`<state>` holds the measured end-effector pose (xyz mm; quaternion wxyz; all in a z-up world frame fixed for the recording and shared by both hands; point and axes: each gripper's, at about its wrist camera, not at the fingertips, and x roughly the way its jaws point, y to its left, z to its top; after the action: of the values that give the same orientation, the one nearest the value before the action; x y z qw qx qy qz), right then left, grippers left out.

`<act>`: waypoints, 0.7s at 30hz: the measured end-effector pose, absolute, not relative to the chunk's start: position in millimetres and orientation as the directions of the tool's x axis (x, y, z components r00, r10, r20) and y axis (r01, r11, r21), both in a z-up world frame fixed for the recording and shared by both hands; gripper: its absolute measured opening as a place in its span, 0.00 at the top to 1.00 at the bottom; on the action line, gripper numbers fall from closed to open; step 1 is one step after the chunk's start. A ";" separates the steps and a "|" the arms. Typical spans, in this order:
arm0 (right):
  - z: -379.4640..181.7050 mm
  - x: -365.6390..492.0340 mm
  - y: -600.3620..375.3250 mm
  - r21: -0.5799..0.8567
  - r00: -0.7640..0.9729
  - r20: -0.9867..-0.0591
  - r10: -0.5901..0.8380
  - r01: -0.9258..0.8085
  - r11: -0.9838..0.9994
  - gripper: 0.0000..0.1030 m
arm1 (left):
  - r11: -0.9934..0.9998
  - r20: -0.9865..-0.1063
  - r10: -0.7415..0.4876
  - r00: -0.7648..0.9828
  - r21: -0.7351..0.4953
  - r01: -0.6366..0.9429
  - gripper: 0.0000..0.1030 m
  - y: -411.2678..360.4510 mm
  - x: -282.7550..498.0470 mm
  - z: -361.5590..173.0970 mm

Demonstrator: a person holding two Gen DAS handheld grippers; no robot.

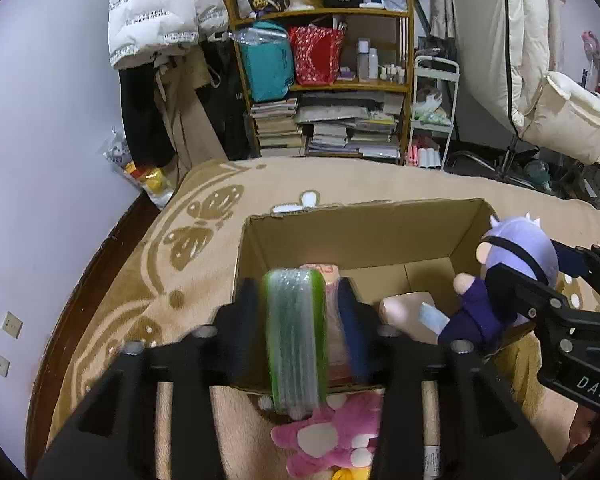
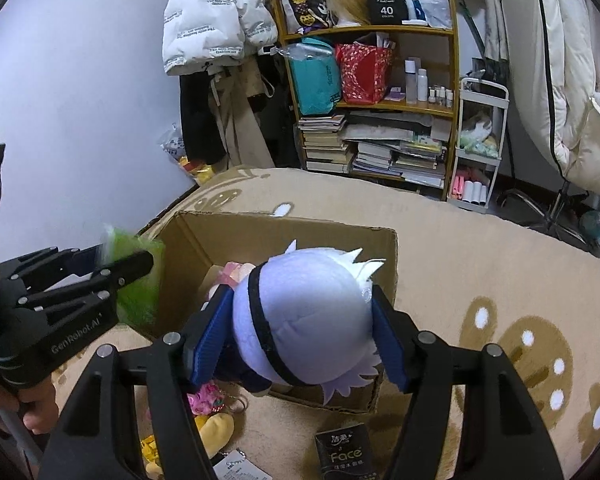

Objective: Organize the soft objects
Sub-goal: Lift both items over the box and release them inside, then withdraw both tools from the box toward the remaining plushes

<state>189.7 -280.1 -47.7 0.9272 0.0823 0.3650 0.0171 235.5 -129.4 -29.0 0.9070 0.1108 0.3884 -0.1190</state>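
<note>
An open cardboard box (image 1: 364,232) stands on the tan blanket; it also shows in the right wrist view (image 2: 284,236). My left gripper (image 1: 296,320) holds a green plastic pack (image 1: 296,336) between its fingers, over the box's near left edge; the pack looks blurred. My right gripper (image 2: 296,332) is shut on a lilac-haired plush doll (image 2: 304,320), held over the box's near right side; the doll also shows in the left wrist view (image 1: 516,264). Inside the box lie pink and peach soft items (image 1: 408,312).
A pink plush (image 1: 332,436) and a yellow plush (image 2: 216,428) lie on the blanket in front of the box, beside a black tissue pack (image 2: 344,456). A cluttered bookshelf (image 1: 328,88) and a white cart (image 1: 432,116) stand behind.
</note>
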 end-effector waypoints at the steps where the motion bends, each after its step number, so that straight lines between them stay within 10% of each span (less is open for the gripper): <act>1: -48.0 190.0 -281.0 0.165 0.731 -0.676 0.091 0.029 0.986 0.31 | 0.948 -0.727 -0.125 0.675 0.113 0.297 0.38 -129.4 234.9 -28.3; 9: -42.2 183.5 -288.1 0.186 0.733 -0.673 0.102 0.034 0.982 0.03 | 0.953 -0.736 -0.103 0.670 0.121 0.279 0.27 -122.6 230.0 -20.7; 21: -21.3 146.3 -287.1 0.190 0.759 -0.645 0.091 0.044 0.981 0.00 | 0.956 -0.693 -0.051 0.720 0.175 0.236 0.06 -94.7 187.4 7.1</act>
<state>146.3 -287.1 -21.3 0.9327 0.0972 0.3471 0.0127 187.4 -94.7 7.1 0.9186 0.1263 0.3662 -0.0782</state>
